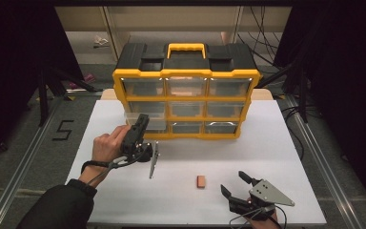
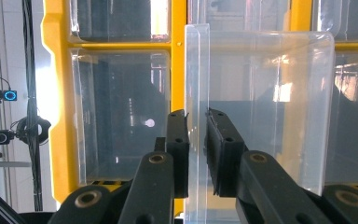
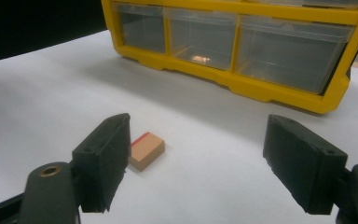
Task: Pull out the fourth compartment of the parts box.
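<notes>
A yellow and black drawer cabinet (image 1: 187,76) stands at the back of the white table. Its lower left clear drawer (image 1: 156,125) is pulled partly out. A hand holds my left gripper (image 1: 142,122) against that drawer's front. In the left gripper view the two black jaws of my left gripper (image 2: 196,140) are pinched on a thin upright wall of the clear drawer (image 2: 265,112). A small brown block (image 1: 200,181) with a red edge lies on the table. My right gripper (image 1: 233,182) stands open just right of it; in its own view the block (image 3: 145,150) lies beside the left jaw of my right gripper (image 3: 198,126).
The cabinet's other clear drawers (image 3: 289,46) are pushed in. The white table (image 1: 267,157) has bare surface in front of the cabinet. Dark stands and cables (image 1: 290,71) flank the table on both sides, and its front edge lies close to my right gripper.
</notes>
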`<state>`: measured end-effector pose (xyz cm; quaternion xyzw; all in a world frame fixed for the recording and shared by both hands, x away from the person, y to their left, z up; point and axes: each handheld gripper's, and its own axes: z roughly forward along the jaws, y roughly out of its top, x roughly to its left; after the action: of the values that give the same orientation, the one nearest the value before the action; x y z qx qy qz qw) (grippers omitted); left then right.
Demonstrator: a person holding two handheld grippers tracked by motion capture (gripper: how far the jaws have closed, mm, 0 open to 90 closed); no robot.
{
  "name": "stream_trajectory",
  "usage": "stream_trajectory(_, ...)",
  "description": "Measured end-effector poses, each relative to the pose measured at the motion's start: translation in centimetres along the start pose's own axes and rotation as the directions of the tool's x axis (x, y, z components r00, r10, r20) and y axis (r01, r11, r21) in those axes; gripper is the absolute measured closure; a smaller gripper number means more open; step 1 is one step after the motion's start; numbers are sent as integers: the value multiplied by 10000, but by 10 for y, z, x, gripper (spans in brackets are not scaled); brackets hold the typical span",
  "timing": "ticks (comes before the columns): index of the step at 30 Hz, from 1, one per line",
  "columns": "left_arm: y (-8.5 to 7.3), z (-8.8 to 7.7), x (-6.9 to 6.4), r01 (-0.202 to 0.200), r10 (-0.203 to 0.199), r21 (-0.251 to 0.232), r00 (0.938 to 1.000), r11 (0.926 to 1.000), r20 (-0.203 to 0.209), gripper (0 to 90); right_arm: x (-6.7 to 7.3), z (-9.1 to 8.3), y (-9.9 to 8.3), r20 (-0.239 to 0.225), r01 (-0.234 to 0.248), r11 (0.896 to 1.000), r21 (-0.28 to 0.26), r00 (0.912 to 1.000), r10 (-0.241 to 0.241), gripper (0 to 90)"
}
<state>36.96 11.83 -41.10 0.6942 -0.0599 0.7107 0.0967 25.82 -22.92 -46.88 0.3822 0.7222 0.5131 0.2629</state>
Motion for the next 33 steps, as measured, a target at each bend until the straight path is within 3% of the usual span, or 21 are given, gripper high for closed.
stream_trajectory(33, 4, -21, -1, -11, 10, -128, 10000, 9999, -76, 798, 0, 0, 0, -3, 39, 10000, 4, 10000, -39, 242)
